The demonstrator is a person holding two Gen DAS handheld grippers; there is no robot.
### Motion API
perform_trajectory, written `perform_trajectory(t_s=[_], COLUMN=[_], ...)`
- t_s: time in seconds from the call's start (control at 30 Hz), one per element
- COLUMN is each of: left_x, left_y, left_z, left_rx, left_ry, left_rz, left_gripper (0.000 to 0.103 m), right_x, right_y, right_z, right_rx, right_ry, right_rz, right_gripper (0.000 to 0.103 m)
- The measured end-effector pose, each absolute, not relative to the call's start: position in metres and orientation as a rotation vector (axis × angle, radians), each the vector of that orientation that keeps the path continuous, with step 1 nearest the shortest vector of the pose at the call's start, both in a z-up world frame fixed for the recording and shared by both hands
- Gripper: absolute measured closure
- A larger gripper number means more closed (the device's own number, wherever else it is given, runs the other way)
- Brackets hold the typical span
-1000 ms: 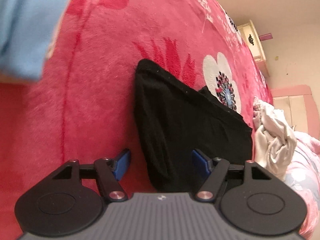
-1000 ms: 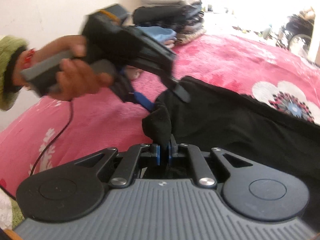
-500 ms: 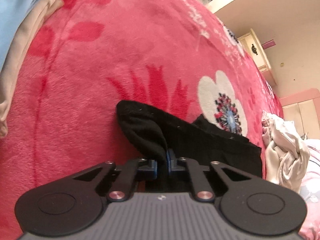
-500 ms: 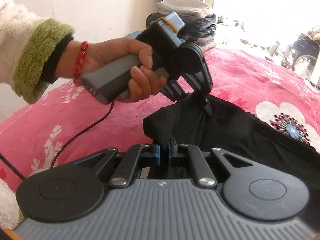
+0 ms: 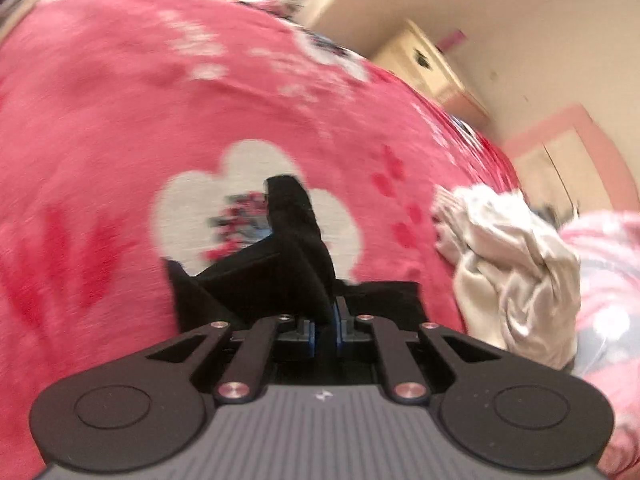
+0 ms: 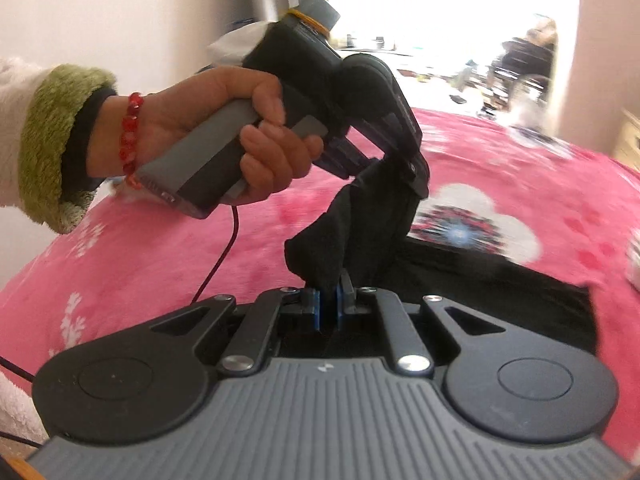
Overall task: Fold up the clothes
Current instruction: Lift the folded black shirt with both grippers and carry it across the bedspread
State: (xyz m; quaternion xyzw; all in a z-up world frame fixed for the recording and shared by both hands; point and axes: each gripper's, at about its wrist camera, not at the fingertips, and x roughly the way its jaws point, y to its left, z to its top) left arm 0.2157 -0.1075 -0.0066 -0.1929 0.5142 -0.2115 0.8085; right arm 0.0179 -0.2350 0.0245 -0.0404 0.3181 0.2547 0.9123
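Pink floral blanket point(image 5: 120, 128) spread over the bed, a big white flower point(image 5: 192, 208) printed near the middle; pale walls and a cream cabinet point(image 5: 424, 64) behind, bright window glare at the far side in the right wrist view. Crumpled white garment point(image 5: 508, 264) heaped at the blanket's right edge in the left wrist view. Black garment point(image 6: 480, 280) lying partly on the blanket, its near edge pulled up off the bed at two points. Left gripper point(image 5: 325, 322) pinched tight on one raised fold of the black cloth, jaws nearly together with the fabric between the blue pads. Right gripper point(image 6: 328, 308) likewise clamped on another bunched fold, cloth standing up in a peak above the pads. Seen from the right wrist: left hand point(image 6: 224, 136) wrapped round the grey handle, red bead bracelet point(image 6: 130, 140) and green fuzzy cuff point(image 6: 56, 140) at the wrist, a dark red cable point(image 6: 218, 256) trailing down. Background blurred in both views.
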Motion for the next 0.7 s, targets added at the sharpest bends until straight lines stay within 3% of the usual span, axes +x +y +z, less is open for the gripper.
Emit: perform_trajectory(t_s=[0.3,0.57,0.6,0.67,0.7], left_x=[0.224,0.229,0.230,0.232,0.231], left_y=[-0.234,-0.299,-0.304,-0.308,-0.307], left_z=[-0.038,-0.074,-0.077,-0.080,-0.079], left_rx=[-0.274,-0.142,-0.131,-0.132,-0.146], left_ry=[1.150,1.181,1.187,1.192,1.184], left_rz=[-0.506,-0.528,-0.557,-0.629,-0.652], left_gripper=[0.094,0.092,0.088,0.056,0.053], right_x=[0.015,0.017,0.018,0.015,0.013], right_y=[-0.336,-0.410,-0.416,-0.428,-0.433], right_z=[0.005,-0.039,-0.045,-0.057,-0.064], right_rx=[0.110,0.322,0.343,0.402,0.434], right_ry=[0.722,0.762,0.766,0.787,0.799], right_rz=[0.319,0.177,0.166,0.137,0.122], right_gripper=[0.098,0.098,0.098,0.098,0.098])
